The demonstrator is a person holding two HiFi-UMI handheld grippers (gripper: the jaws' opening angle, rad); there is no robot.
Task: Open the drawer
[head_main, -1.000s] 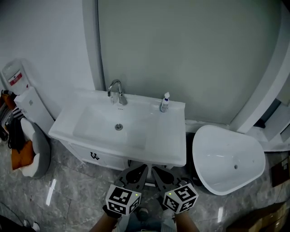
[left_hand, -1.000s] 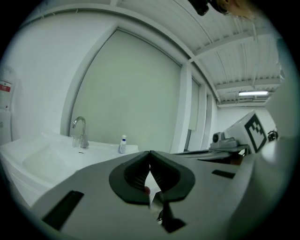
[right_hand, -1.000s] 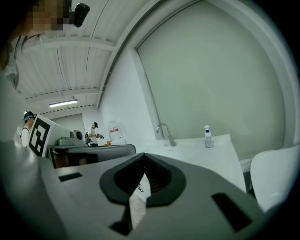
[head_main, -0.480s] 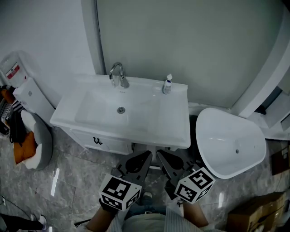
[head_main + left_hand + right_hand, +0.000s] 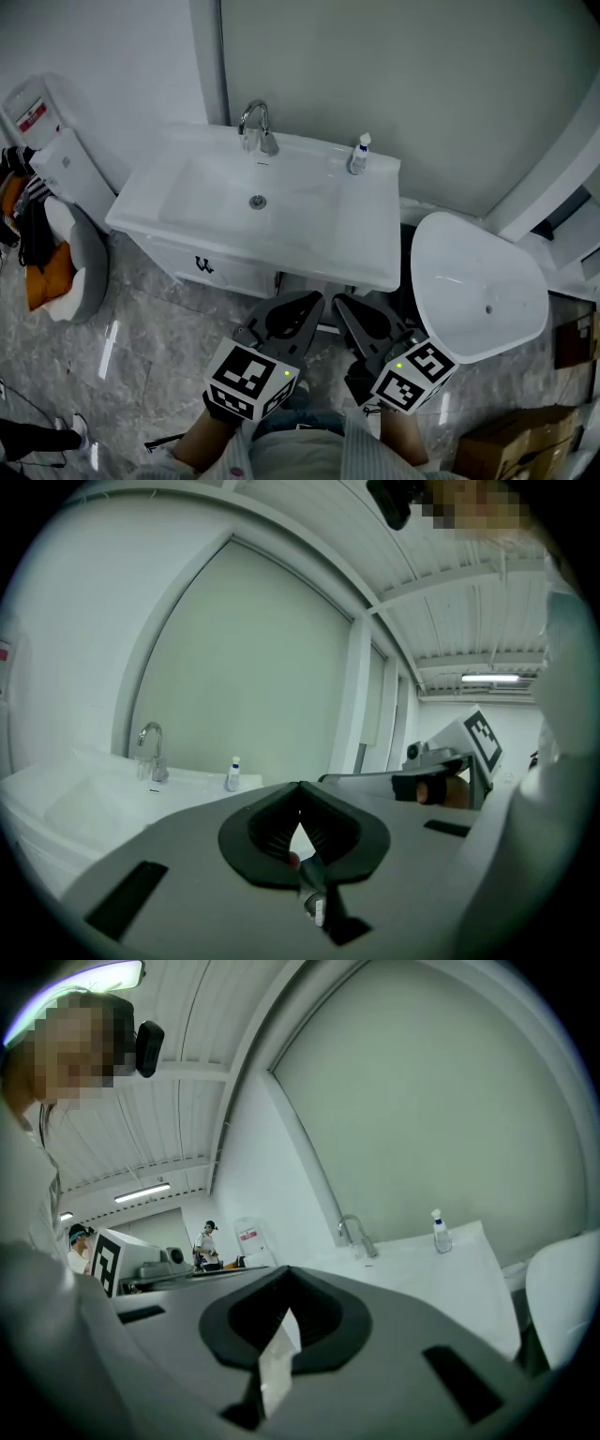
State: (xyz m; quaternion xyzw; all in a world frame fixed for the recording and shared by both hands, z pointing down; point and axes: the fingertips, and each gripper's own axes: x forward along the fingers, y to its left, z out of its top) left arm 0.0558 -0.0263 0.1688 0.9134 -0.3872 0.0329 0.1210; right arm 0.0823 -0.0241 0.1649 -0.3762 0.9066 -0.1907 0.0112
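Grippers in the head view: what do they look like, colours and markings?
Both the left gripper and right gripper have grey, wedge-shaped jaws with dark ribbed pads. Each carries a white cube with black square markers and a small green light. Pale sleeves show at the bottom edge.

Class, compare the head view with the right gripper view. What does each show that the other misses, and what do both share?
Only the head view shows the drawer front under the basin, its dark handle, the marble floor and a cardboard box. Only the right gripper view shows the ceiling light strip and a person standing far back. Both show the faucet, the spray bottle on the sink top, and the right gripper, its jaws together on nothing.
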